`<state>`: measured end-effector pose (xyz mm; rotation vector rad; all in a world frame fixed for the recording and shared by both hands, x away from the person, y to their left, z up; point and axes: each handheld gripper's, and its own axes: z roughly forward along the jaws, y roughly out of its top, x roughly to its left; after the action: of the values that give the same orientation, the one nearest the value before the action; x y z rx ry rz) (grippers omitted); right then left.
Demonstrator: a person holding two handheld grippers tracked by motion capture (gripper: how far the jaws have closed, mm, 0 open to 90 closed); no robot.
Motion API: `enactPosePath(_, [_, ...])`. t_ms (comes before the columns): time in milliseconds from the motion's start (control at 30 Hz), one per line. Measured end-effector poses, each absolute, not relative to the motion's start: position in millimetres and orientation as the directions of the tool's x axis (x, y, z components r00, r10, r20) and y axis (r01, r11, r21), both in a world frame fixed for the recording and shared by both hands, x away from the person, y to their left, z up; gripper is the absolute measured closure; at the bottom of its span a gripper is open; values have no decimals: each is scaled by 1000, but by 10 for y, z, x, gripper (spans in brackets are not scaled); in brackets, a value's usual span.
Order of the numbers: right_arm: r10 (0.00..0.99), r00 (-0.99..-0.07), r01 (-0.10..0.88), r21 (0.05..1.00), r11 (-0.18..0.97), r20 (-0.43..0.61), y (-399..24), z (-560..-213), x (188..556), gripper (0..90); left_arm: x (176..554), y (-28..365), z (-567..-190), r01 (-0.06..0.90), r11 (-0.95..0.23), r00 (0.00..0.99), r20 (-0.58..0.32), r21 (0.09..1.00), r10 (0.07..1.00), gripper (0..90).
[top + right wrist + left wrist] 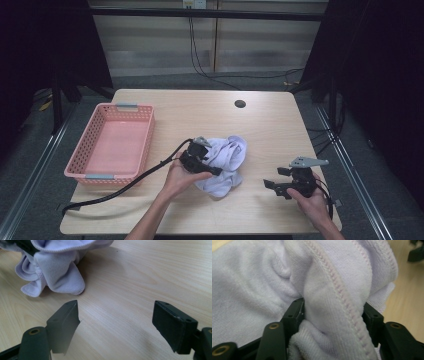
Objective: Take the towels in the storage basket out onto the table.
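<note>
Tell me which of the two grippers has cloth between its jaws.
The left gripper: a fold of the pale lilac towel sits between its jaws. The right gripper stands apart from the towel, jaws wide over bare table.

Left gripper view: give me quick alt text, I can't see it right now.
A fold of the pale lilac towel, stitched hem showing, sits between the left gripper's two black jaws. Bare wooden table shows at the right edge.
</note>
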<state>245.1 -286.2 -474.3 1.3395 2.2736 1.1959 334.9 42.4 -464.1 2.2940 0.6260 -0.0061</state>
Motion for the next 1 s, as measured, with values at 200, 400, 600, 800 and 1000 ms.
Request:
enactPosePath(200, [808, -560, 616, 744, 261, 180, -2817, -4755, 2460, 214, 3306, 454, -4590, 419, -580, 893, -201, 699, 402, 210])
enactPosePath(400, [799, -570, 598, 764, 242, 193, -2772, -4681, 2431, 192, 3252, 666, -4455, 442, -503, 878, -245, 743, 411, 203])
enactPosePath(600, [770, -614, 545, 799, 256, 172, -2583, -4515, 2466, 207, 3105, 1017, -4376, 471, -450, 854, -265, 758, 447, 290])
enactPosePath(800, [688, -700, 495, 825, 273, 192, -2223, -4317, 2566, 289, 2831, 1213, -4353, 468, -446, 846, -241, 763, 475, 340])
enactPosePath(1000, [618, -769, 467, 805, 367, 164, -1794, -4345, 2755, 539, 2925, 1148, -4493, 479, -400, 851, -301, 781, 431, 454])
